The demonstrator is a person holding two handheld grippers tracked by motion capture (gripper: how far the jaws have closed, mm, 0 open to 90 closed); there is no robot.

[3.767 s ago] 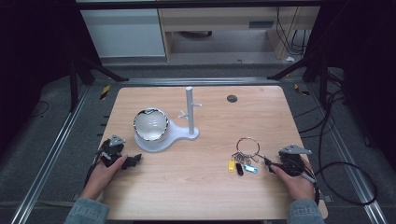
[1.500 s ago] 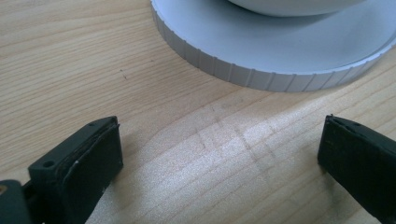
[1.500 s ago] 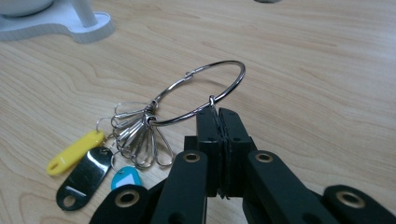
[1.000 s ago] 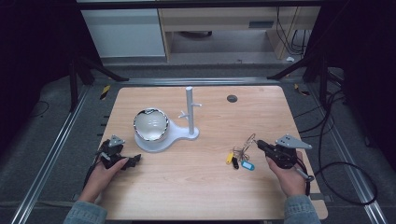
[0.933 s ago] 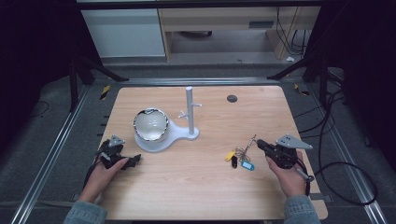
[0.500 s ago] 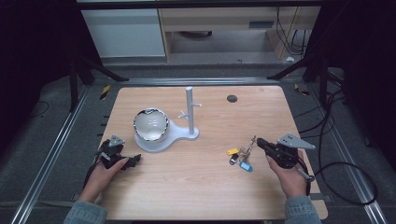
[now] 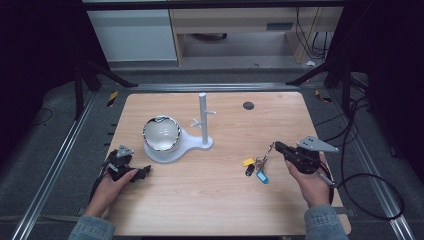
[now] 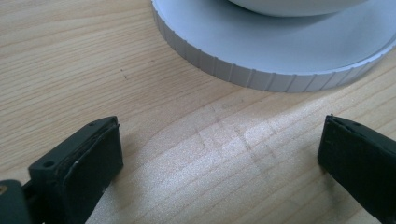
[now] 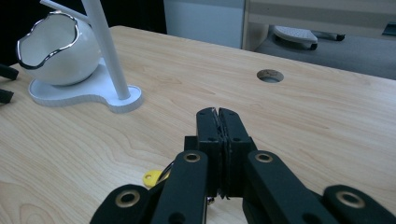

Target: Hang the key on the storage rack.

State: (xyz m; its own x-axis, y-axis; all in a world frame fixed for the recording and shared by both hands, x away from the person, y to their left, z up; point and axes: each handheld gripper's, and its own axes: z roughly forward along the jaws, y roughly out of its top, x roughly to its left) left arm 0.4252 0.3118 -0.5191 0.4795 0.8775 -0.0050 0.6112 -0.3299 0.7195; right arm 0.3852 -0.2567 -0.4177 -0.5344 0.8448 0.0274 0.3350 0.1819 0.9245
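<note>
Pale wood table [image 7: 210,200] carries a white stand [image 7: 172,150] left of centre: a flat base, an egg-shaped white bowl [image 7: 161,133] with a jagged silvery rim, and a thin upright post [image 7: 203,117] with short pegs. A dark round hole [image 7: 248,105] sits in the tabletop near the far right.

At the right, the right gripper [image 7: 278,147] is held in a hand [image 7: 312,182] and points left. Its jaws are pressed together on the ring of a key bunch [image 7: 256,166], which hangs from the tips down to the table; a yellow tag, a blue tag and a dark fob show among the keys. In the right gripper view the closed jaws hide most of the bunch, with the yellow tag [image 9: 152,178] peeking out below.

At the near left, the left gripper [image 7: 145,171] rests low by the table, just beside the stand's base, jaws spread wide with bare wood between them.
</note>
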